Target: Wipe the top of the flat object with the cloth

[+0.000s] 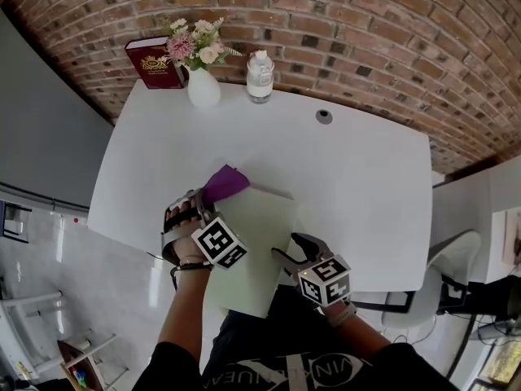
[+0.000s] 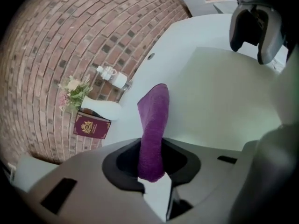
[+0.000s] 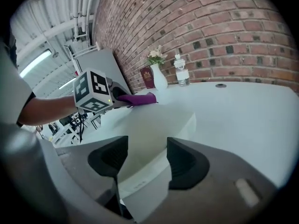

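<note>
A flat pale-green object [image 1: 259,239] lies on the white table [image 1: 366,186], overhanging its near edge. My left gripper [image 1: 203,199] is shut on a purple cloth [image 1: 225,183], which sticks out past the jaws over the object's far left corner [image 2: 219,92]. In the left gripper view the cloth [image 2: 154,125] runs up from between the pads. My right gripper [image 1: 295,248] is at the object's near right edge, jaws open, with a corner of the object [image 3: 149,125] between them; I see no pad pressing on it. The right gripper view also shows the left gripper [image 3: 117,95] and the cloth [image 3: 138,98].
At the table's far edge, against the brick wall, stand a red book [image 1: 153,62], a white vase of flowers [image 1: 202,84] and a clear bottle [image 1: 260,76]. A round cable hole [image 1: 324,116] sits right of them. A chair [image 1: 456,259] stands off the table's right side.
</note>
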`<state>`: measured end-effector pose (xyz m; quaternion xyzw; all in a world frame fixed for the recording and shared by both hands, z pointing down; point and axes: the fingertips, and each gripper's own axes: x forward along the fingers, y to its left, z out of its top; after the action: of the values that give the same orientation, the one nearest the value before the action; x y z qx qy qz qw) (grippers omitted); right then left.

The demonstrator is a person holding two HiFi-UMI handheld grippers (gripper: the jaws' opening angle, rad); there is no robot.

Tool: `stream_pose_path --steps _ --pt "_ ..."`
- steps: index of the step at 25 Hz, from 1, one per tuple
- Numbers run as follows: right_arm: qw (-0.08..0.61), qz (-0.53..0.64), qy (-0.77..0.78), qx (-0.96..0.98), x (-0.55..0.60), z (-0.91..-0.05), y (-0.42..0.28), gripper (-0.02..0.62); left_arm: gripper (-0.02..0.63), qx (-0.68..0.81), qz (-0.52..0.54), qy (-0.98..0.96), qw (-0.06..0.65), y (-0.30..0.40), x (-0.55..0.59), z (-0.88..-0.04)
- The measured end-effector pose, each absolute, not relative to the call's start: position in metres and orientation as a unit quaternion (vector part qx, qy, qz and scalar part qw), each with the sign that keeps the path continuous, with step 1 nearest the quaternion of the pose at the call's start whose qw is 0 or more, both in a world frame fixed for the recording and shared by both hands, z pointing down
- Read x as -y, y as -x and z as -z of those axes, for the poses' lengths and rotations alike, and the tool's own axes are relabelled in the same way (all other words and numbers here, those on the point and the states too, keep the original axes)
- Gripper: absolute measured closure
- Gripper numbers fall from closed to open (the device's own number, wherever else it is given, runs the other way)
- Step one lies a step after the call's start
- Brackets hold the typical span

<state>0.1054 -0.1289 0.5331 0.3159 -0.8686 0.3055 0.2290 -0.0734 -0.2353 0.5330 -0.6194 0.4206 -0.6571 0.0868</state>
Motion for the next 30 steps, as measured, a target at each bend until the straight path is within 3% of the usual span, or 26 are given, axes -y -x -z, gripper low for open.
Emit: stream_pose_path --steps 6,19,30 --pt "0.228 -0.303 -0.325 0.866 0.133 -0.537 -0.11 0.376 0.518 -0.346 0.686 0.628 0.121 0.047 0.231 -0.549" --pt "0.233 -0.285 -0.34 0.865 0.133 -0.539 -0.112 0.379 0.522 -0.23 0.665 0.689 0.172 -0.055 0.208 -0.552" --pt "0.227 -0.282 -0.351 0.864 0.134 -0.54 -0.113 0.38 0.523 -0.179 0.594 0.775 0.115 -0.108 0.186 -0.546"
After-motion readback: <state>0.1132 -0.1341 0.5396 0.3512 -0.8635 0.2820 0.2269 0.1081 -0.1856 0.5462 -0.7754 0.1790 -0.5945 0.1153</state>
